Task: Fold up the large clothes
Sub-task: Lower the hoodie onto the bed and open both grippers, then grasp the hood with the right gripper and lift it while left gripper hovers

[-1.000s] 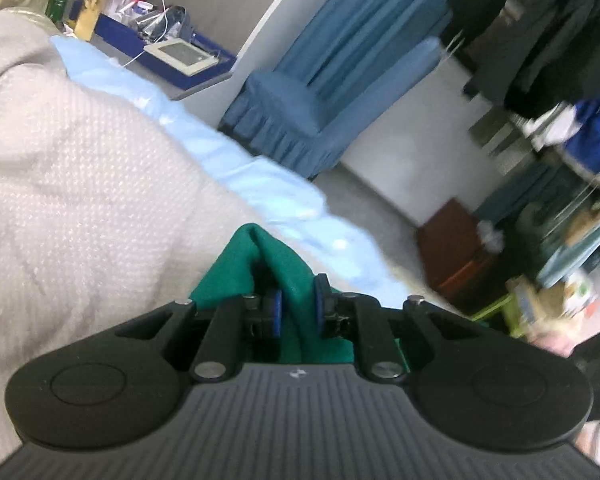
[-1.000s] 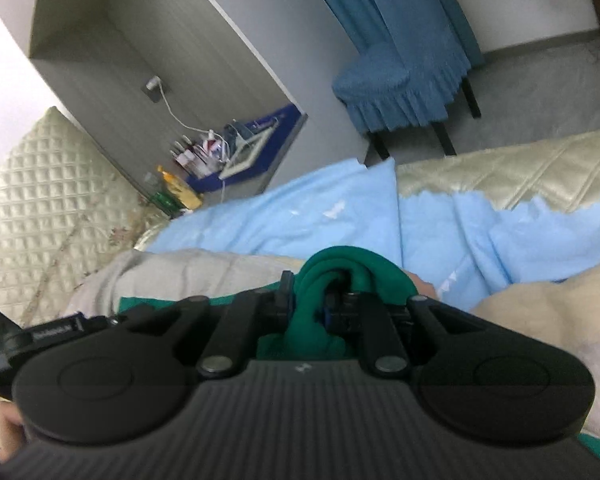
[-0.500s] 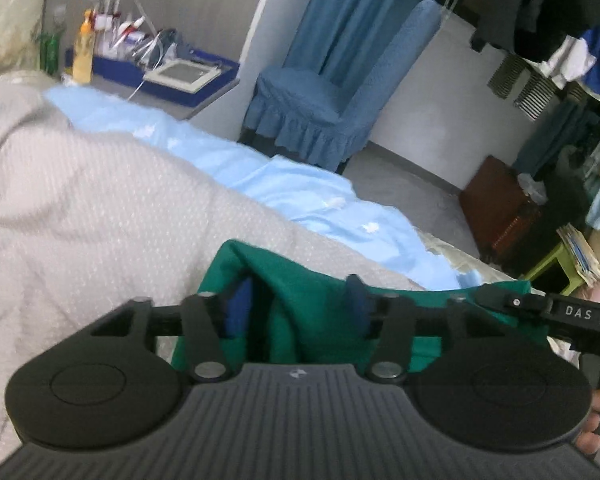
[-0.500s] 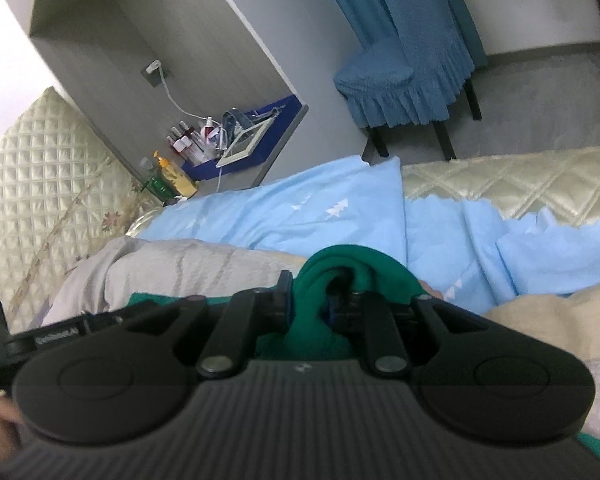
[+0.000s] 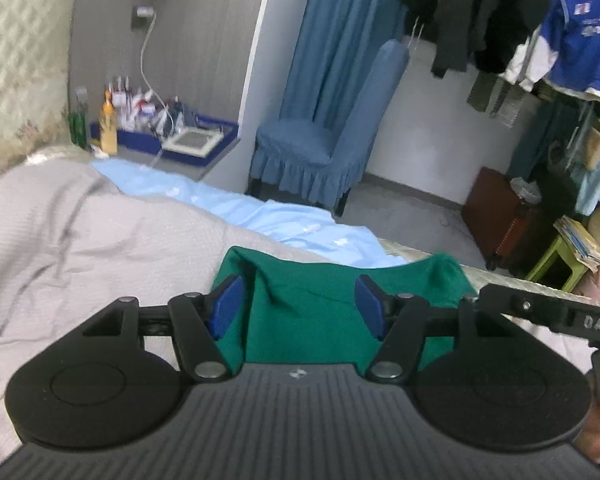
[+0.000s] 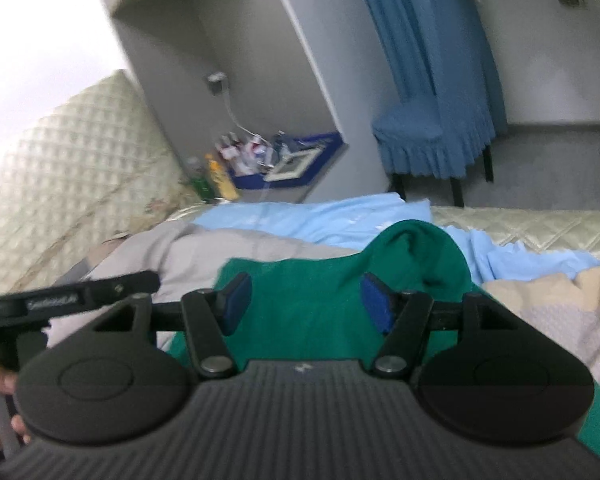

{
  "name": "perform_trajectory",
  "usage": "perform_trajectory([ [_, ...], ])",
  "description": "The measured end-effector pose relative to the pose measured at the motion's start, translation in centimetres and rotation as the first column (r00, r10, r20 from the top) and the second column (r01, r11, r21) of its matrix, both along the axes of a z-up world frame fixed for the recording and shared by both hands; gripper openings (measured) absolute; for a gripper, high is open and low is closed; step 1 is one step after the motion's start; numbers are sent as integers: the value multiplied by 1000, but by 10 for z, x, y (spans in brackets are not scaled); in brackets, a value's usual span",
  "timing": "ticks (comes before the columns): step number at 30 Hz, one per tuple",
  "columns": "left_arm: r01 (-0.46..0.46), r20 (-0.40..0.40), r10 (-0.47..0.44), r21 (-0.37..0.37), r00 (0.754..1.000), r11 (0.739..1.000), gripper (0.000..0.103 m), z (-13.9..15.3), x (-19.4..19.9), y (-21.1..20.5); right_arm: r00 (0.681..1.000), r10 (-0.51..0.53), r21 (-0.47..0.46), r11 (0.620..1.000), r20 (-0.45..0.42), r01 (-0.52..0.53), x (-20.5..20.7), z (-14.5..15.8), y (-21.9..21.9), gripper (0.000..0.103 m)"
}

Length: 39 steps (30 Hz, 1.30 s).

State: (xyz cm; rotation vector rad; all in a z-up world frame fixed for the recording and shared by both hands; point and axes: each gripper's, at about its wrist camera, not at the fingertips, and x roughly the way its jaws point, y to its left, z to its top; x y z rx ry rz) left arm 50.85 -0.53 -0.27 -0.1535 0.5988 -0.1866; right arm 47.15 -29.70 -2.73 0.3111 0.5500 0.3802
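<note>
Above green garment (image 5: 312, 300), both claws (spread)

Soft even indoor light; motion blur throughout; fisheye bending at edges; upper-left corner overexposed.

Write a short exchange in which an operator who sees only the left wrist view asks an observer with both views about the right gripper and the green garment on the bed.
Operator: Is the right gripper clamped on the green garment?
Observer: No. Its jaws have just been opening. The blue pads stand apart, and the cloth lies loose between them.
Operator: What lies to the right of the garment in that view?
Observer: A beige blanket lies beside it on the bed.
</note>
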Motion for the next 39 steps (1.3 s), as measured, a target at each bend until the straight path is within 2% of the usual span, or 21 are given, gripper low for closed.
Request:
perform_trajectory([
  [3, -6, 28, 7, -12, 1000, 1000, 68, 18, -53, -1, 999, 20, -26, 999, 42, -19, -49, 15, 10, 64],
  [6, -11, 83, 9, 24, 996, 1000, 68, 34, -110, -6, 997, 35, -22, 999, 67, -33, -97, 29, 18, 64],
  [11, -20, 116, 13, 56, 993, 998, 68, 49, -194, -7, 995, 22, -104, 994, 102, -11, -172, 47, 34, 64],
  [16, -36, 133, 29, 47, 991, 998, 68, 42, -268, -3, 989, 34, -112, 994, 147, -18, -232, 49, 39, 64],
  [18, -43, 144, 33, 66, 989, 997, 68, 34, -296, -6, 986, 28, -118, 993, 163, -9, -252, 42, 39, 64],
  [22, -34, 146, 27, 50, 989, 998, 68, 9, -341, -8, 990, 23, -116, 993, 141, -6, -277, 17, 37, 64],
  [27, -32, 84, 30, 23, 996, 999, 68, -18, -364, -4, 994, 50, -162, 986, 101, -33, -289, -7, 43, 67],
  [31, -44, 70, 40, 54, 997, 998, 68, -28, -361, 5, 996, 57, -180, 983, 73, -43, -278, -18, 53, 67],
  [34, -58, 52, 56, 35, 997, 998, 68, -37, -353, 19, 997, 51, -179, 983, 58, -40, -264, -30, 61, 92],
  [35, -59, 44, 58, 30, 997, 998, 68, -39, -346, 24, 997, 52, -180, 983, 56, -41, -258, -34, 65, 95],
  [39, -71, 18, 71, 7, 997, 997, 68, -51, -330, 42, 996, 80, -240, 968, 39, -68, -229, -53, 88, 95],
])
